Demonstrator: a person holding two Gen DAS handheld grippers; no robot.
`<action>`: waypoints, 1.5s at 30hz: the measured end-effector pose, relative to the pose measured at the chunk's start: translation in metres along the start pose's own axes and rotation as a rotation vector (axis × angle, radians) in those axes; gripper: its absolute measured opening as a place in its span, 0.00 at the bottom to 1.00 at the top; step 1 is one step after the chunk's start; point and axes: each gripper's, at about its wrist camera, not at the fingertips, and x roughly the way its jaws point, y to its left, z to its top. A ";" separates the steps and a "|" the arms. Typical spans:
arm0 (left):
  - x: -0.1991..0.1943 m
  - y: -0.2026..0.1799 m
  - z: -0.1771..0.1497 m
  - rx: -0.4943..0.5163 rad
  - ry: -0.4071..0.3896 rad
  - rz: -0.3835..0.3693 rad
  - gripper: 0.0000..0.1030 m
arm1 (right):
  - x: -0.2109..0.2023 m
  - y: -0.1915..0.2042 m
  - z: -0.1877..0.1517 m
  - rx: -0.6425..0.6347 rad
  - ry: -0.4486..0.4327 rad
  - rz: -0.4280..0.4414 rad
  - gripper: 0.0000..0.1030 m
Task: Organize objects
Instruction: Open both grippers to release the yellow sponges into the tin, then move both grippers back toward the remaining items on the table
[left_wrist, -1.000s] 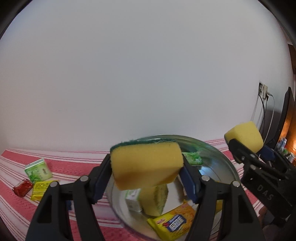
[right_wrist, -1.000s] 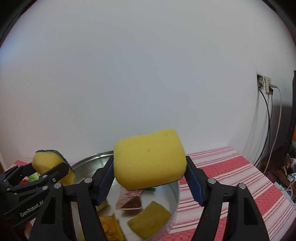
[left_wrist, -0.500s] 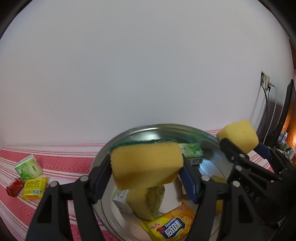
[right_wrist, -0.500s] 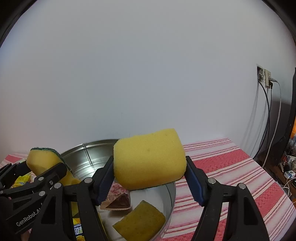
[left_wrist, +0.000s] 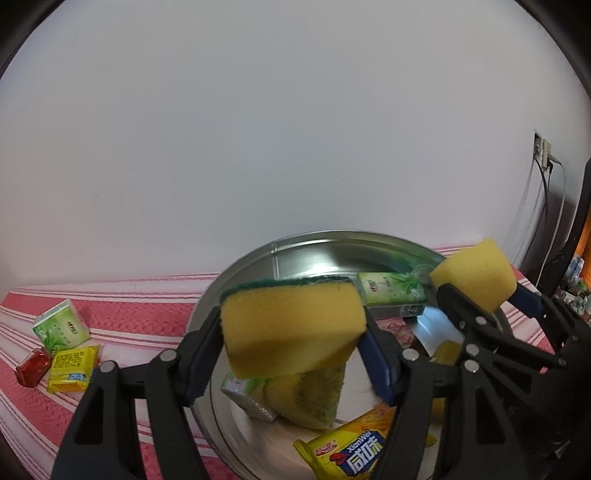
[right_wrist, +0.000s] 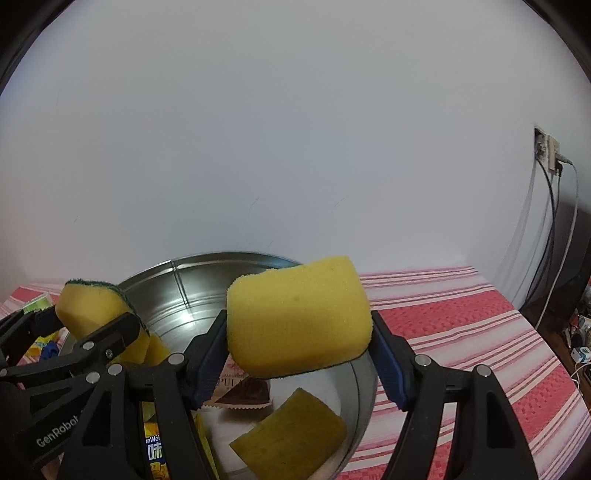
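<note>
A: What were the tools doing?

B: Each one held a sponge. In the left wrist view the left tool (left_wrist: 293, 354) sat at lower centre, its blue pads pressed on the ends of a yellow sponge with a green scouring top (left_wrist: 291, 328). The right tool (right_wrist: 299, 350) gripped an all-yellow sponge (right_wrist: 298, 317) the same way, at lower centre of its own frame.

A: And the pose?

B: Both pointed forward and somewhat down, side by side over a round metal basin (left_wrist: 314, 251). No hand showed in either frame. The right tool (left_wrist: 491, 295) entered the left view from the right edge; the left tool (right_wrist: 92, 321) entered the right view from the left edge.

A: What was in the basin?

B: The left view showed a green-and-white packet (left_wrist: 391, 295) by the far wall, another sponge (left_wrist: 310, 398) standing beneath the held one, a small white packet (left_wrist: 240, 391) next to it and a yellow snack bag (left_wrist: 351, 450) at the bottom edge. The right view showed a brown-and-pink sachet (right_wrist: 240, 391) and a flat sponge (right_wrist: 288, 432) on the basin floor.

A: Anything only one camera caught?

B: At the left edge of the left view, on the desk's red-striped cloth (left_wrist: 129, 321), lay a green tissue pack (left_wrist: 61, 328), a yellow packet (left_wrist: 72, 367) and a red sachet (left_wrist: 33, 367). The right view alone showed the bare cloth stretching to the right of the basin.
</note>
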 end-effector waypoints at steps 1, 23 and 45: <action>0.000 0.003 0.000 -0.001 0.000 0.003 0.67 | 0.003 0.001 -0.001 -0.008 0.011 0.008 0.71; -0.058 0.011 0.013 -0.100 -0.099 0.010 1.00 | -0.023 -0.013 -0.016 0.047 -0.026 0.109 0.80; -0.058 0.044 -0.026 -0.091 -0.131 0.188 1.00 | -0.068 -0.015 -0.024 0.190 -0.174 0.087 0.80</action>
